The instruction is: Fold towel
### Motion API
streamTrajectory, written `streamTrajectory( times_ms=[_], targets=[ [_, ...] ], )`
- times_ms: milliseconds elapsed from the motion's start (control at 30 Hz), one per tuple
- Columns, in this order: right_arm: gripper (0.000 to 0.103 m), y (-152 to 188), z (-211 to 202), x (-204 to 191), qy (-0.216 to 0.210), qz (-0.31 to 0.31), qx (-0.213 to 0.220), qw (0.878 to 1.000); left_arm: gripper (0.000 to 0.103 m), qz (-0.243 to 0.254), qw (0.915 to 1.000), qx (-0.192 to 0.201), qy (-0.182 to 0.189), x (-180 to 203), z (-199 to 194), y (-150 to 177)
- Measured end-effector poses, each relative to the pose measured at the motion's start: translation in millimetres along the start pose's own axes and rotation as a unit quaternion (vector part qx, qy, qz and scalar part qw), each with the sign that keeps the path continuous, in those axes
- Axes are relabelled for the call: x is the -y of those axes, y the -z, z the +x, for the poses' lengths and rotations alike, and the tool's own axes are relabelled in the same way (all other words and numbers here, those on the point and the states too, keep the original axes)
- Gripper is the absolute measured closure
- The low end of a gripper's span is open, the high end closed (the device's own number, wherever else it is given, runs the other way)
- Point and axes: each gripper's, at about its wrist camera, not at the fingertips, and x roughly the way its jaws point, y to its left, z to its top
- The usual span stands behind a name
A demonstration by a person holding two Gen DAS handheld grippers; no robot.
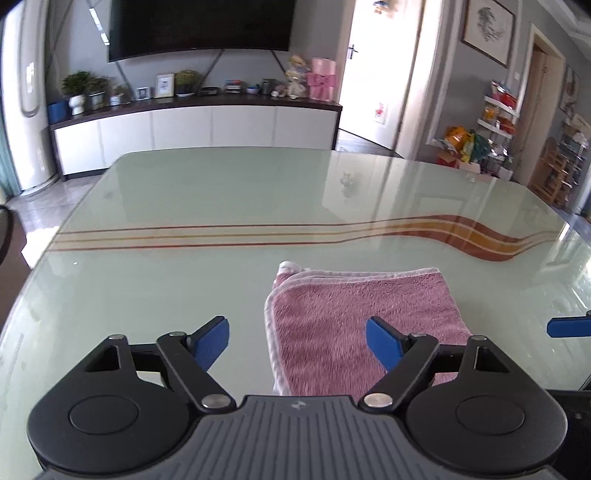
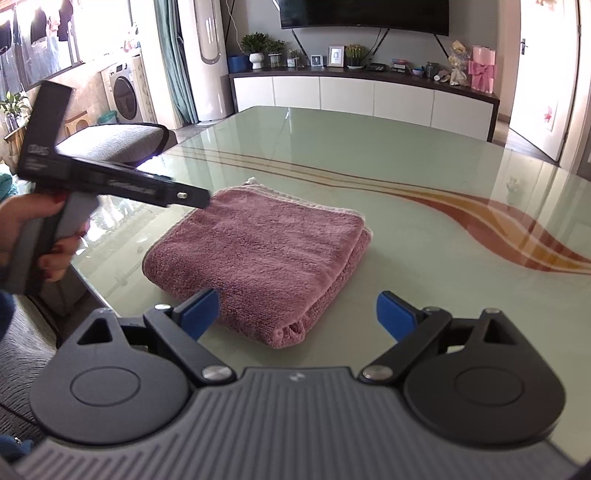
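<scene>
Behind the glass tabletop (image 1: 221, 192) stood a long white cabinet (image 1: 207, 129) with a dark TV (image 1: 199, 26) above it. On the tabletop lay the pink towel (image 2: 258, 258). It was already folded into a thick, neat square with several layers, sitting in the lower middle of the right wrist view and the lower right of the left wrist view.

The left tongs (image 1: 297, 341) were wide apart and held nothing. They hung over the towel's left edge. The right tongs (image 2: 297, 314) were wide apart too, empty, just above the towel's near corner. A hand (image 2: 22, 236) held the left tool at the left side of the right wrist view.

The towel lay as the job wants it. It could be all done, or it could get one more fold. If another fold came, it would be best to pinch all the layers at a corner together, lift slowly, and line up the edges.
</scene>
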Motion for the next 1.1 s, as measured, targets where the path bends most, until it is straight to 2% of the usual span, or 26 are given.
streamTrajectory(
  times_ms=[133,300,433,667,733,800,1033,1100],
  targets=[
    [0.009,2.0,1.8,3.4,-0.002,0.004,-0.008,1.000,0.032,0.005,0.9998,-0.016,-0.008,-4.9,23.1,-4.3],
    [0.011,3.0,3.9,8.4,-0.006,0.012,-0.013,1.000,0.041,-0.002,0.9997,-0.025,0.008,-8.6,34.3,-3.2],
    [0.013,2.7,7.7,10.4,-0.011,0.016,-0.018,1.000,0.058,-0.004,0.9997,-0.020,0.010,-5.0,32.2,-2.1],
    [0.013,1.6,12.4,12.9,-0.019,0.020,-0.023,0.999,0.065,0.041,0.9991,0.005,-0.011,13.5,20.5,-5.1],
    [0.017,1.7,12.4,13.4,-0.021,0.022,-0.021,0.999,0.066,0.052,0.9986,0.006,-0.012,16.7,19.8,-4.8],
    [0.022,1.0,12.3,15.0,-0.023,0.027,-0.022,0.999,0.066,0.053,0.9985,0.002,-0.010,17.2,22.6,-4.0],
    [0.022,1.5,8.8,16.4,-0.024,0.027,-0.024,0.999,0.066,0.032,0.9992,-0.020,-0.010,2.3,36.4,-10.1],
    [0.022,1.6,8.6,16.7,-0.023,0.028,-0.023,0.999,0.069,0.026,0.9995,-0.016,-0.008,1.3,35.0,-10.9]
  ],
)
